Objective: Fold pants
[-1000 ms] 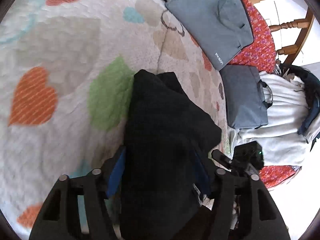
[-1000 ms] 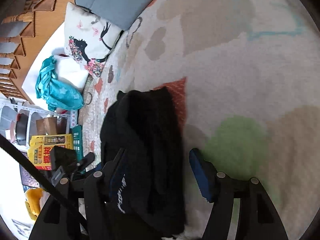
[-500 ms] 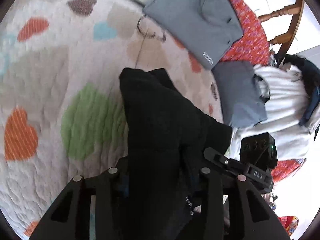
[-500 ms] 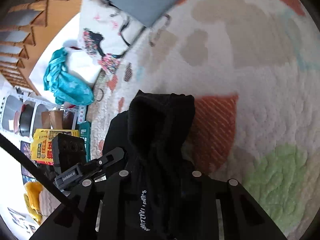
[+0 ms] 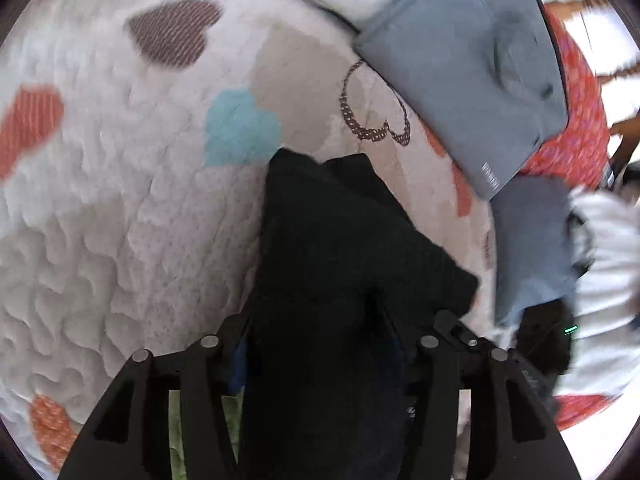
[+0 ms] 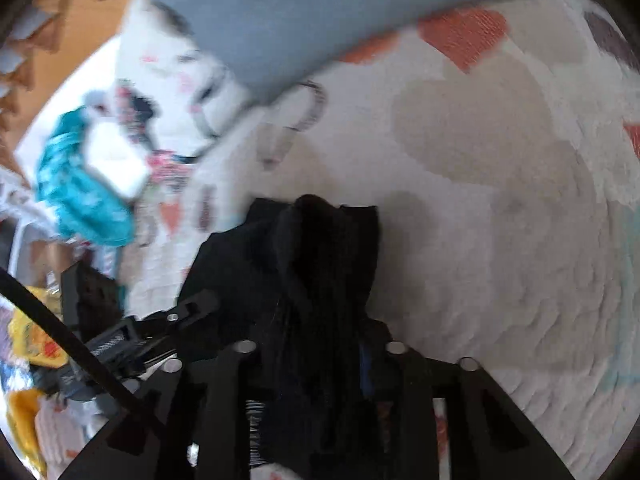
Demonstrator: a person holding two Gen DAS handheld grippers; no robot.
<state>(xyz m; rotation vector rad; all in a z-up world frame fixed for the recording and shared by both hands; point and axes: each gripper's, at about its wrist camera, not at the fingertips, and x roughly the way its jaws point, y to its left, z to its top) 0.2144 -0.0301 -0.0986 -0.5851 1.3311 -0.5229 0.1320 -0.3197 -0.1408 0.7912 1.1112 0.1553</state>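
Left wrist view: both hand-held grippers are clamping black pants over a heart-print quilt.
The left hand-held gripper and right hand-held gripper are each pinching bunched fabric; the pants are trailing forward toward a grey bag, now nearer than a second ago, when the right was standing wide.

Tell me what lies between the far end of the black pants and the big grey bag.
Left wrist view: only bare quilt lies between the black pants and the grey bag, printed there with a dotted brown heart outline.
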